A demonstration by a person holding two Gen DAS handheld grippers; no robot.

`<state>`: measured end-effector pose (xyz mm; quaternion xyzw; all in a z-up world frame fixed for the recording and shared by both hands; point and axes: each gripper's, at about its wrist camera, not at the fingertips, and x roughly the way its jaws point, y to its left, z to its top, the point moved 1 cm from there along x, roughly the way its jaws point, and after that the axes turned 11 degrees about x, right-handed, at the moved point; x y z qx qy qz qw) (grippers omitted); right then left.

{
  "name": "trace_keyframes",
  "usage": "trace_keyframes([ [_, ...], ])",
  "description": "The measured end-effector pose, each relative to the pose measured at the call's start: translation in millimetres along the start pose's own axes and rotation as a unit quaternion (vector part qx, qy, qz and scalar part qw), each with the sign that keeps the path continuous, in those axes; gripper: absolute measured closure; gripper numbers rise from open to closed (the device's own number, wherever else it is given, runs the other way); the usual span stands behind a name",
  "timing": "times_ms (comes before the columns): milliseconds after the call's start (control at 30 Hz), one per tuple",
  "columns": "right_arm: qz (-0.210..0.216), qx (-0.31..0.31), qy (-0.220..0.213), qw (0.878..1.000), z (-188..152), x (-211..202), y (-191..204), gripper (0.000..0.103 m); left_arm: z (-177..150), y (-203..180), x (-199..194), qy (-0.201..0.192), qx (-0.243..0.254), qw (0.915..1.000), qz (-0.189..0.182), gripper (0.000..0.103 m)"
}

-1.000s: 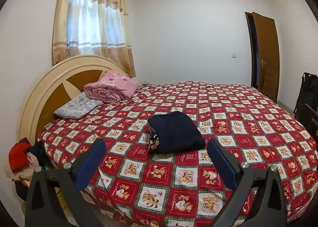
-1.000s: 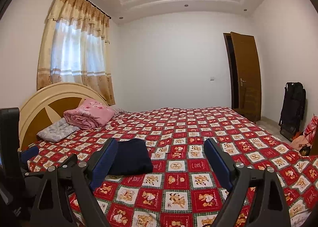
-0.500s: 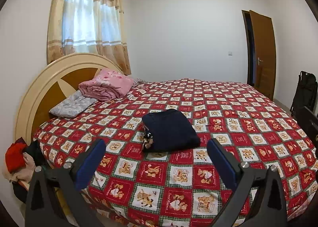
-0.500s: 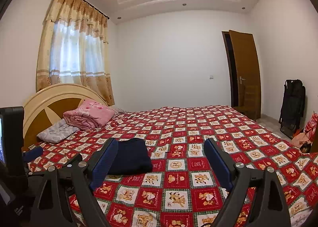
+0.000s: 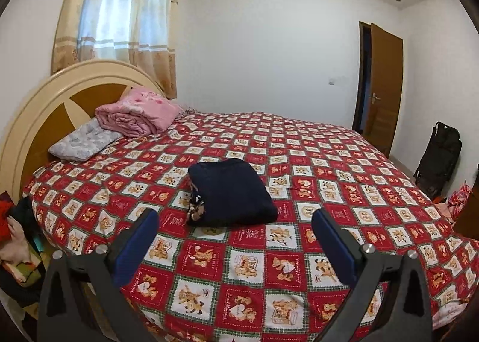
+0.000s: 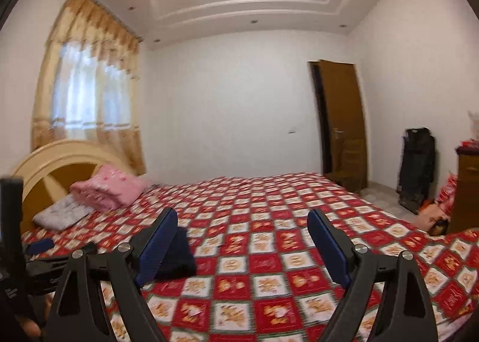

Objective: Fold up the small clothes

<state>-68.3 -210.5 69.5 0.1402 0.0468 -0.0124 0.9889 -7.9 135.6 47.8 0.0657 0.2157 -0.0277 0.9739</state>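
Observation:
A folded dark navy garment (image 5: 232, 191) lies on the red patterned bedspread (image 5: 329, 192), with a small patterned bit of cloth at its left edge. My left gripper (image 5: 236, 247) is open and empty, held above the bed just short of the garment. In the right wrist view the garment (image 6: 179, 252) shows partly behind the left finger. My right gripper (image 6: 242, 247) is open and empty, to the right of the garment and above the bed. The left gripper's body shows at the left edge of that view.
A pink folded blanket (image 5: 137, 114) and a grey pillow (image 5: 80, 141) lie by the round headboard (image 5: 36, 108). A clothes pile (image 5: 12, 231) sits off the bed's left. A brown door (image 5: 380, 90), a black bag (image 5: 437, 159) and a wooden cabinet (image 6: 468, 192) stand at the right.
Both grippers have swung to the right and pulled back a little; the right wrist view is blurred from motion. The garment lies as before. Both stay open.

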Motion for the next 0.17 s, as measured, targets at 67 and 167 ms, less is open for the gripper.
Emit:
trace_keyframes([
  [67,-0.024,0.018,-0.012,0.999,10,-2,-20,0.014,1,0,5,0.003,-0.001,1.0,0.002,0.0],
  [167,-0.062,0.033,-0.028,0.997,19,-6,-49,0.014,2,-3,12,0.008,0.005,0.9999,0.009,0.0],
])
